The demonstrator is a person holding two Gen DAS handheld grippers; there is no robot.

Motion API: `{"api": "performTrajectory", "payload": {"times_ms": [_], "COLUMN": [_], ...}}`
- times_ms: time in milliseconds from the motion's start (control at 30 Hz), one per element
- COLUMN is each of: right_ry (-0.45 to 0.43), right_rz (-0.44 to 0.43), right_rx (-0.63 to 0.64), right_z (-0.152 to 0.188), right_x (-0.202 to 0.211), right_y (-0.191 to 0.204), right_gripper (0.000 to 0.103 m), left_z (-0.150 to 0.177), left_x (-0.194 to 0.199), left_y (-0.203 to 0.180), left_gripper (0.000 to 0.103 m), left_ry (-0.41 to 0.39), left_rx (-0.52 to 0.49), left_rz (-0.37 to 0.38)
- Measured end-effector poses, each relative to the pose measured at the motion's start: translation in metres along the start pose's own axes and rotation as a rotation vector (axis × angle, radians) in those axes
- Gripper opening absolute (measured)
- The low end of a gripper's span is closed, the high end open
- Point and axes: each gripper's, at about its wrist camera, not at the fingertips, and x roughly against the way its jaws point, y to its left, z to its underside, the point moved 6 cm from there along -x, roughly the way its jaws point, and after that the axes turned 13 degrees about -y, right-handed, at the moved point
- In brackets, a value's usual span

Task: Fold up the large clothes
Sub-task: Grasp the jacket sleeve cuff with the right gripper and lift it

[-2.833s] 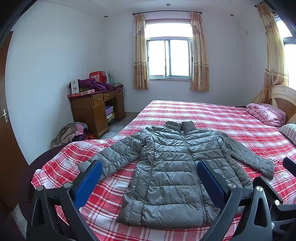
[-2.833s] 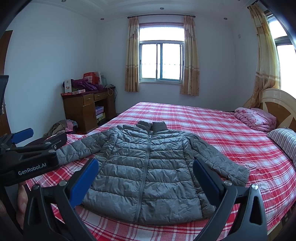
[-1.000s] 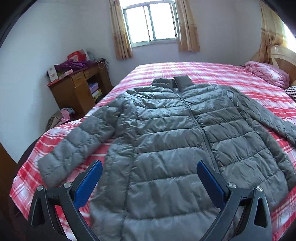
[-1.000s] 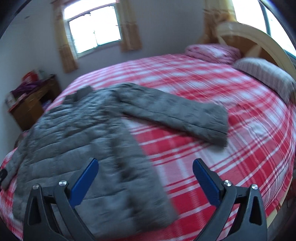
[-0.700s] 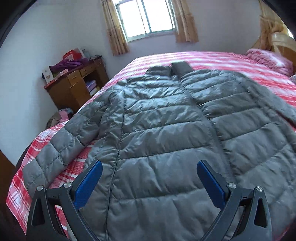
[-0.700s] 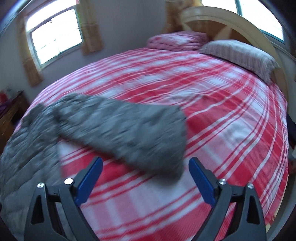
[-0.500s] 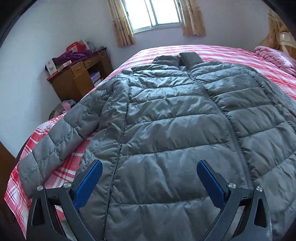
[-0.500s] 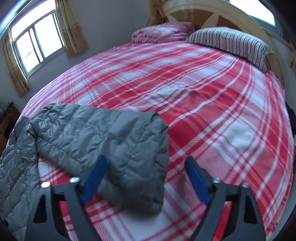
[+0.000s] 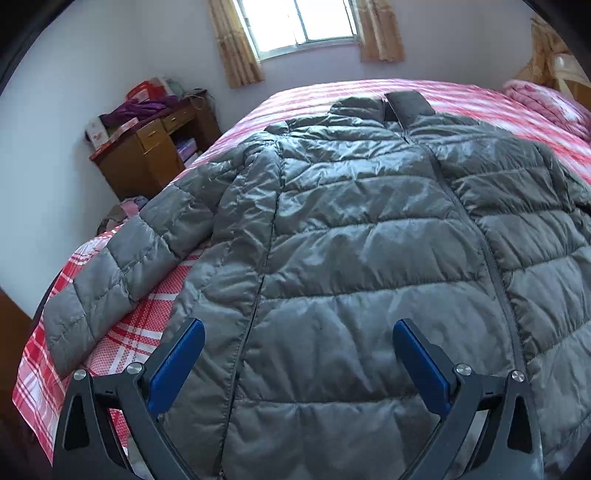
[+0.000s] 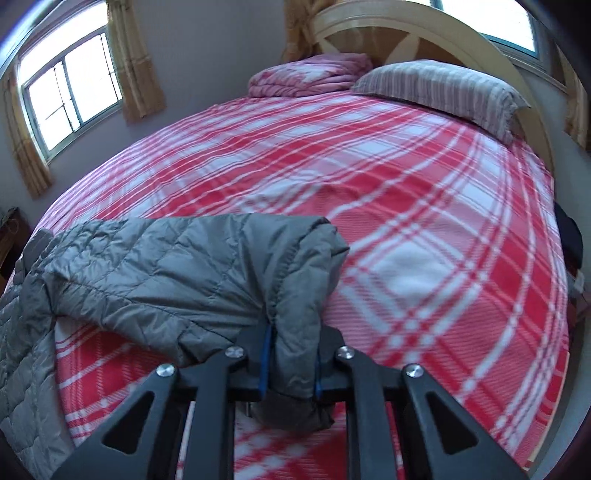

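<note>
A grey quilted puffer jacket (image 9: 369, 229) lies face up and zipped on the red plaid bed (image 9: 125, 325). Its left sleeve (image 9: 122, 266) stretches toward the bed's corner. My left gripper (image 9: 295, 354) is open and hovers just above the jacket's lower front, holding nothing. In the right wrist view my right gripper (image 10: 290, 358) is shut on the cuff of the jacket's right sleeve (image 10: 184, 269), which bunches between the blue pads (image 10: 263, 365). The sleeve's end is lifted a little off the bedspread (image 10: 406, 206).
A wooden desk (image 9: 147, 155) with boxes and clothes stands by the wall left of the bed. A striped pillow (image 10: 443, 88) and a folded pink quilt (image 10: 314, 77) lie at the headboard (image 10: 406, 26). A window with curtains (image 9: 306, 18) is behind the bed.
My right gripper has swung right to the right sleeve's cuff and closed on it. My left gripper has dropped closer to the jacket's lower front and stays open.
</note>
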Motion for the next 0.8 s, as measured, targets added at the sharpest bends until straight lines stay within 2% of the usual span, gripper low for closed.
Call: {"api": "performTrajectory", "payload": {"times_ms": [133, 267, 333, 500, 567, 600, 700, 800], "right_ry": [-0.036, -0.126, -0.172, -0.261, -0.279, -0.289, -0.303, -0.281], "right_rz": [0.018, -0.002, -0.033, -0.148, -0.196, -0.233, -0.316, -0.404], "right_rx": [-0.012, 0.021, 0.061, 0.211, 0.259, 0.302, 0.407, 0.510], "right_z": [-0.008, -0.032, -0.048, -0.078, -0.080, -0.079, -0.061, -0.024], "right_x": [0.006, 0.024, 0.034, 0.058, 0.067, 0.072, 0.084, 0.091], "right_y": [-0.005, 0.017, 0.041, 0.137, 0.168, 0.197, 0.256, 0.313], "right_gripper": [0.018, 0.018, 0.018, 0.018, 0.018, 0.018, 0.018, 0.018], "left_z": [0.010, 0.008, 0.000, -0.028, -0.039, -0.043, -0.052, -0.056], "left_x": [-0.002, -0.007, -0.008, -0.005, -0.007, -0.007, -0.015, -0.025], "left_y": [0.018, 0.046, 0.057, 0.065, 0.070, 0.070, 0.076, 0.079], "left_gripper": [0.102, 0.102, 0.102, 0.102, 0.102, 0.102, 0.102, 0.102], "left_ry": [0.006, 0.030, 0.032, -0.005, -0.020, -0.027, -0.030, -0.023], "left_rx": [-0.037, 0.035, 0.058, 0.086, 0.101, 0.105, 0.106, 0.110], "left_rz": [-0.007, -0.012, -0.023, -0.032, -0.033, -0.040, -0.061, -0.067]}}
